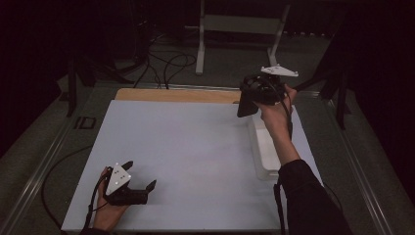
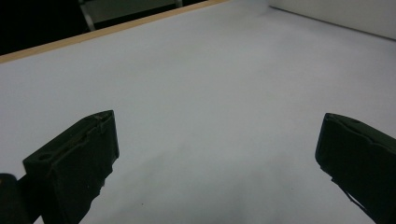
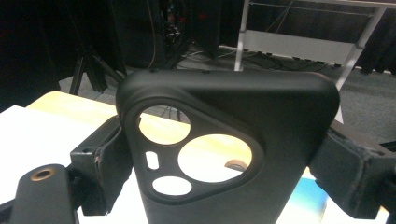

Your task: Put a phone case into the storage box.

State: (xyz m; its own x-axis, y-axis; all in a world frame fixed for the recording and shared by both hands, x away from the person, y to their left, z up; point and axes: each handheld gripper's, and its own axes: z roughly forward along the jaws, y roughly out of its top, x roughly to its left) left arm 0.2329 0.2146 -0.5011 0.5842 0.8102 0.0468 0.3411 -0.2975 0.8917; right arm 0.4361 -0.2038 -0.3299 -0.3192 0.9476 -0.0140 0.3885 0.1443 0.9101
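Closest to my lens in the right gripper view, a matte black rubbery phone case with a rounded triangular camera cut-out stands upright, pinched by its two long edges between the black fingers of my right gripper. Through the cut-out holes I can see the pale wooden edge strip of the bench beyond.

From the high view, my right gripper is raised over the far right part of the white bench top, with the phone case hanging dark beneath it, clear of the surface. Just below it along the right edge lies a white shallow rectangular tray; the picture is dim, so I think it has a low rim, though I can't be sure.

My left gripper rests low at the near left corner of the bench, well apart from the case, held in a hand that comes in from the bottom. Its fingers are spread wide with nothing between them, bare white bench showing in the gap.
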